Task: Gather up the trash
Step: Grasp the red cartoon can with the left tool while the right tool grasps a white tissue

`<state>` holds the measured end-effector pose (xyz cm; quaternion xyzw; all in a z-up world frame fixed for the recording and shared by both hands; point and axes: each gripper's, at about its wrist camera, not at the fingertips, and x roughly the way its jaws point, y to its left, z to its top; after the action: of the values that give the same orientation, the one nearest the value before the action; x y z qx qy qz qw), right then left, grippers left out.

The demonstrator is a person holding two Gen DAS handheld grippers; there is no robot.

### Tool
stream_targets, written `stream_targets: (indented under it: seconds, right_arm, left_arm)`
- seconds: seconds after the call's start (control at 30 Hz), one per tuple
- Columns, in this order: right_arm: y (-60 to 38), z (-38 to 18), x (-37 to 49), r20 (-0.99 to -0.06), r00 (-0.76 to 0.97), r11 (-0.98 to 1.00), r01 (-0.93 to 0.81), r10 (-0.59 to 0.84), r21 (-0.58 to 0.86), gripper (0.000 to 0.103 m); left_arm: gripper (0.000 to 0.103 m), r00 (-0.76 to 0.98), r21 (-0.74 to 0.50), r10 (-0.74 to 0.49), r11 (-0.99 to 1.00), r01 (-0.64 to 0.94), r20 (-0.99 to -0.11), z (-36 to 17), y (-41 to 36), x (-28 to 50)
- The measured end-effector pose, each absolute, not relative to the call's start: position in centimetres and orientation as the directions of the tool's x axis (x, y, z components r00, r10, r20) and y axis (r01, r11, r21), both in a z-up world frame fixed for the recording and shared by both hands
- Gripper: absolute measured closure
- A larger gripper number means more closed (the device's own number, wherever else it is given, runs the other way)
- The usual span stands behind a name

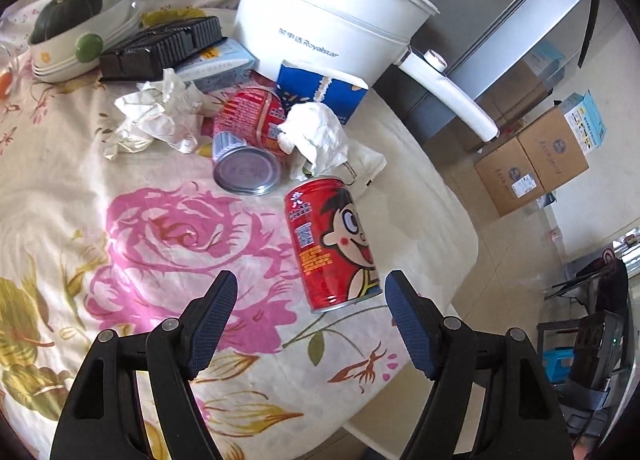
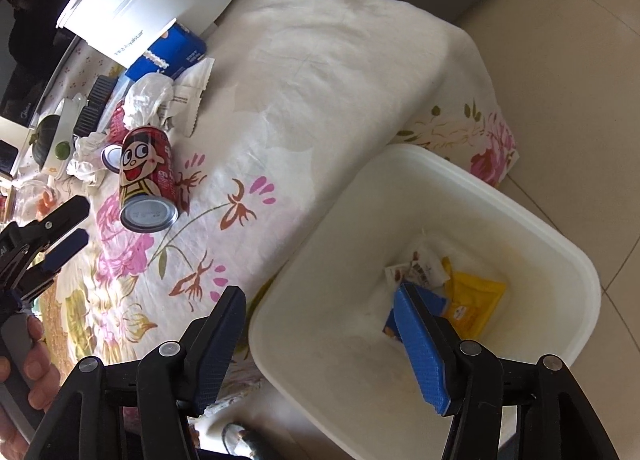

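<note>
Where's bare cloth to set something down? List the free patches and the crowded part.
Free: the pink rose print left of the cartoon can, and the plain cloth between the clutter and the table's far corner. Crowded: crumpled paper, tipped can, tissue and blue carton before the white pot.

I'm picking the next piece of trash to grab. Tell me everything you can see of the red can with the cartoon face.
The red can looks like metal and undented, printed with a wide-eyed cartoon face, a code and small text. It lies on its side on the floral tablecloth, silver base towards the camera, its far end by crumpled white tissue. Nothing grips it.
</note>
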<state>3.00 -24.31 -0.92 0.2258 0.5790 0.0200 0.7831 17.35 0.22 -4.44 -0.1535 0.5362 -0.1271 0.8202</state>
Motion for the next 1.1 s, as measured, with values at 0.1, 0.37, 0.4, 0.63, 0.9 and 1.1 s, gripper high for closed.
stream_targets:
  seconds: [0.1,0.37,0.4,0.63,0.9,1.1]
  right_arm:
    - [-23.3,-1.0,4.0,-0.895,0.32,0.893,0.225,0.311,0.39,0.035]
    - [-21.0,-0.5,7.7,-0.889,0.344,0.9,0.204,0.303,0.386,0.034]
    - [-20.9,-0.6,8.2,-0.89,0.342,0.898,0.209,0.303,0.386,0.034]
    - [-19.7,-1.3,12.4,-0.866,0.342,0.864,0.222,0.365,0.452,0.034]
    - [-17.9,-2.7,17.6,-0.852,0.409,0.89,0.17,0.327,0.423,0.034]
    - [-14.8,-1.2,19.9,-0.777,0.507,0.893,0.032,0.373,0.449,0.034]
  left_arm:
    - [0.024,0.37,-0.341,-0.343,0.937,0.073,-0.863,-6.2,-2.2,18.8]
    - [0.048,0.364,-0.287,-0.284,0.957,0.045,-0.887,-8.2,-3.6,20.2]
    - [0.048,0.369,-0.304,-0.292,0.952,0.027,-0.882,-8.1,-3.1,20.2]
    - [0.048,0.378,-0.484,-0.419,0.87,-0.093,-0.826,-6.6,0.7,19.6]
    - [0.048,0.424,-0.551,-0.456,0.824,-0.131,-0.783,-4.4,4.1,18.3]
    - [0.048,0.45,-0.615,-0.484,0.761,-0.207,-0.75,-4.0,7.5,17.5]
